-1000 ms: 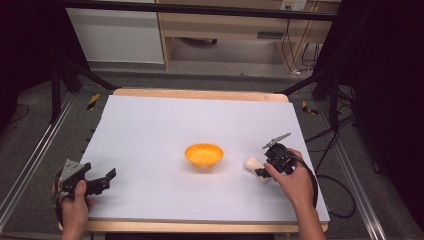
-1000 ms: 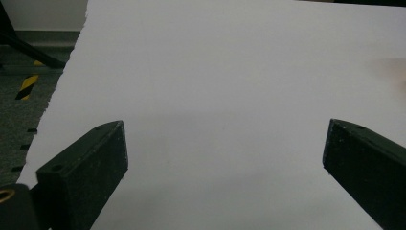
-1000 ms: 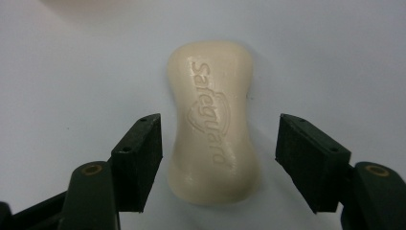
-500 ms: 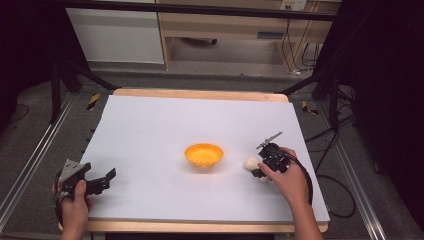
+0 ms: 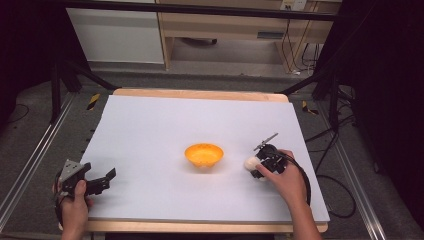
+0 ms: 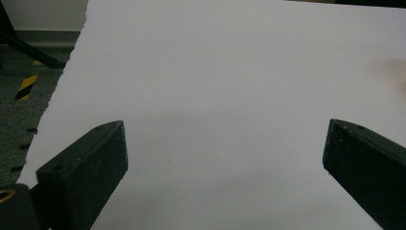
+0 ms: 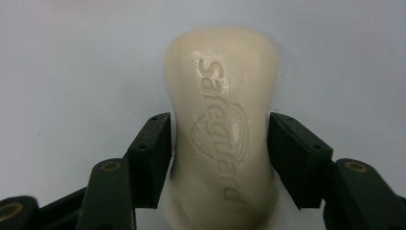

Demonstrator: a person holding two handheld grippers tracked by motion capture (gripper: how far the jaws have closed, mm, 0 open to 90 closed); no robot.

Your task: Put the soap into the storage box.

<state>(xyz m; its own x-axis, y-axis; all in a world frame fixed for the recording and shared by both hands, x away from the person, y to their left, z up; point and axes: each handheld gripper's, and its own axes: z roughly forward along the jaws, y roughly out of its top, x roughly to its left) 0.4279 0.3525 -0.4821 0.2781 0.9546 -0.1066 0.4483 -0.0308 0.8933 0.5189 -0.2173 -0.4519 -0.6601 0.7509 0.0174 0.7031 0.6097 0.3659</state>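
Right gripper view shows my right tool (image 7: 220, 143) pinching a cream-white waisted bar of soap (image 7: 221, 124) stamped with raised lettering. My two black jaws press on its narrow middle from either side, having just been closing in on it. The bar lies flat on the pale white tabletop (image 7: 72, 72), its far end reaching away from me beyond the jaw tips.

From the high view, my right tool (image 5: 256, 166) sits at the right side of the tabletop (image 5: 150, 130), pointing left, with the soap (image 5: 250, 163) showing as a small pale lump at its tip. My right hand (image 5: 282, 177) wraps the tool's body, and its cable loops off behind my wrist. Just to the left of the soap, near but apart from it, stands a shallow orange round plastic bowl (image 5: 204, 154), about mid-tabletop.

Well apart, at the near left corner, my left hand (image 5: 75, 205) holds my left tool (image 5: 107, 177), which bears a grey three-cornered plate on top. In the left gripper view its jaws stand spread wide, with bare white tabletop (image 6: 215, 96) between them.
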